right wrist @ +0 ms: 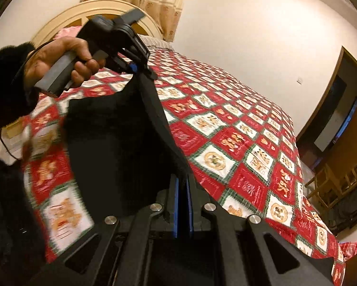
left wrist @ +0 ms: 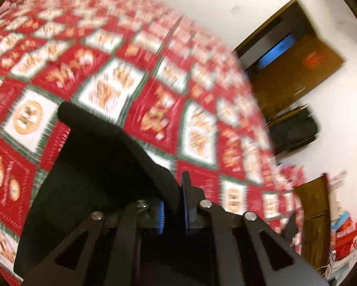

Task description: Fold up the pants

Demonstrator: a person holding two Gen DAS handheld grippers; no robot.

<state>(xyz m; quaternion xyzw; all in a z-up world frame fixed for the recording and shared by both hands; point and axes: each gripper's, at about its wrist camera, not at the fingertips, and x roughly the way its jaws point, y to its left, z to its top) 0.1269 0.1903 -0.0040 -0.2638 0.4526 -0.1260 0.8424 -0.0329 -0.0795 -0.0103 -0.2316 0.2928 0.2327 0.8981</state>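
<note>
Both claws are clamped on the black pants, lifting them above the red patterned bedspread so the cloth hangs straight for a fold. The right claw pinches one edge. The left claw, gripped by the person's left hand, appears to pinch another corner, though its view is blurred.

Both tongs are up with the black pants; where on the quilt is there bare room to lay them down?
Free: the wide quilt stretch right of the hanging pants, running toward the door-side edge and back toward the headboard. Crowded: the near left, where the left tongs, hand and pants hang. Right tongs grip the nearer edge.
</note>
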